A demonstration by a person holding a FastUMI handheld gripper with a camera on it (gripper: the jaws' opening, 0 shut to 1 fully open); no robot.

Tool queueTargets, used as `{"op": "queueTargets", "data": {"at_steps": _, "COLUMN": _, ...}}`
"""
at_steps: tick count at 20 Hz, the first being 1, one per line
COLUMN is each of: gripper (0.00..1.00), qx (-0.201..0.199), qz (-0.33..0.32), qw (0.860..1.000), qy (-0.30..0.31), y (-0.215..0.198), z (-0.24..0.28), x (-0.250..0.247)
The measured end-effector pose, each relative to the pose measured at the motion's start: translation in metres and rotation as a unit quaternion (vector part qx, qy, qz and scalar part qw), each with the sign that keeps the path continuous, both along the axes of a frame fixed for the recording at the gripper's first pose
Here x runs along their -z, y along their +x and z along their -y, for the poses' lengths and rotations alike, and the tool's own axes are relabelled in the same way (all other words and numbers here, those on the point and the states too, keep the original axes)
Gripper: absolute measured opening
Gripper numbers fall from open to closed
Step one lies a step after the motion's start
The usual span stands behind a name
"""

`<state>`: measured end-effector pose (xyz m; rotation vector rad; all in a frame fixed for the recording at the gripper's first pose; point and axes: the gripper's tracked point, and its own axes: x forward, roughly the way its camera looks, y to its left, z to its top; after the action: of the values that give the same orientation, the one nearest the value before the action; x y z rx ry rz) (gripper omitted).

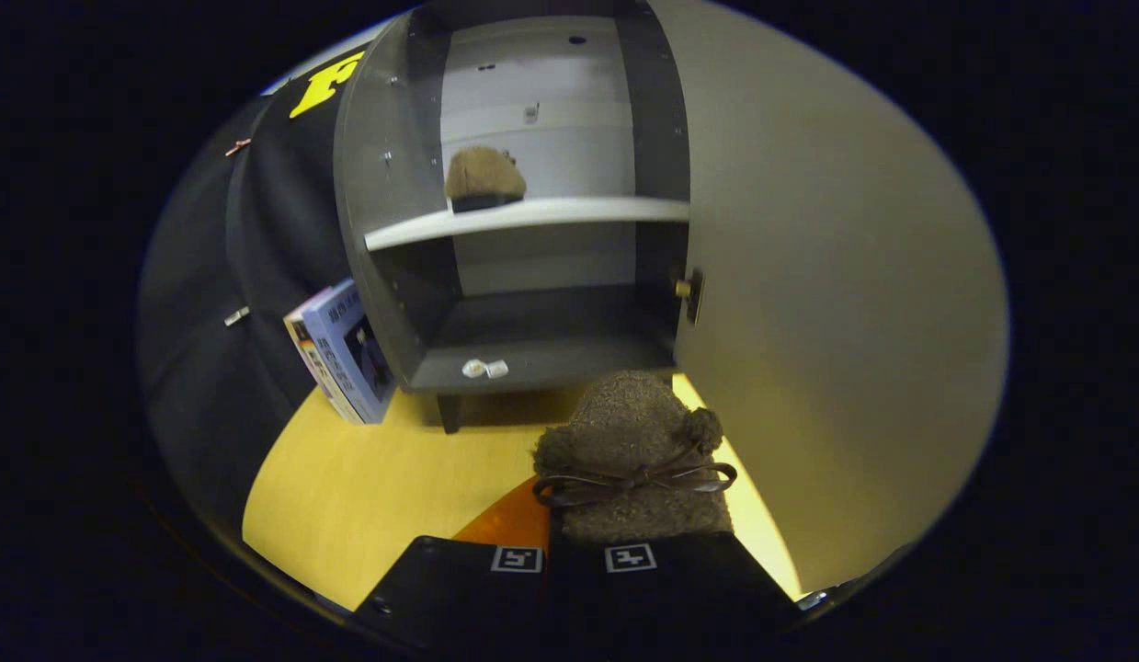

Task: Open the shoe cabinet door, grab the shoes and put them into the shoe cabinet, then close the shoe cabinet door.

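Yellow wooden floor — perhaps tabletop

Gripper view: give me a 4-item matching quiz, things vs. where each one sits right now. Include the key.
Things:
1. Shoe with bow
2. Second brown shoe
3. Book
4. Cabinet door

Places or states:
A. On the cabinet's middle shelf
B. Swung open, beside the held shoe
C. Held in the claw, above the yellow floor
D. Leaning outside the cabinet's side wall

Pairs: 1-C, 2-A, 3-D, 4-B
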<state>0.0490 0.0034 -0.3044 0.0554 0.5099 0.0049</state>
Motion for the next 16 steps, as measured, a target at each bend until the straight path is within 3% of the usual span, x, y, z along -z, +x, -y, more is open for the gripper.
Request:
{"op": "queueTargets", "data": {"at_steps": 4, "gripper": 0.10, "qx": -0.010, "qz": 0.019, "qw": 1.000, "qy": 0.015, "y": 0.031, "z": -0.008, "x": -0.077}}
{"op": "queueTargets", "data": {"at_steps": 10, "gripper": 0.10, "qx": -0.018, "qz": 0.062, "qw": 0.998, "qy": 0.023, "y": 0.112, "z": -0.013, "x": -0.185}}
{"op": "queueTargets", "data": {"at_steps": 16, "gripper": 0.10, "qx": -0.012, "qz": 0.073, "qw": 0.997, "qy": 0.030, "y": 0.212, "z": -0.002, "x": -0.230}}
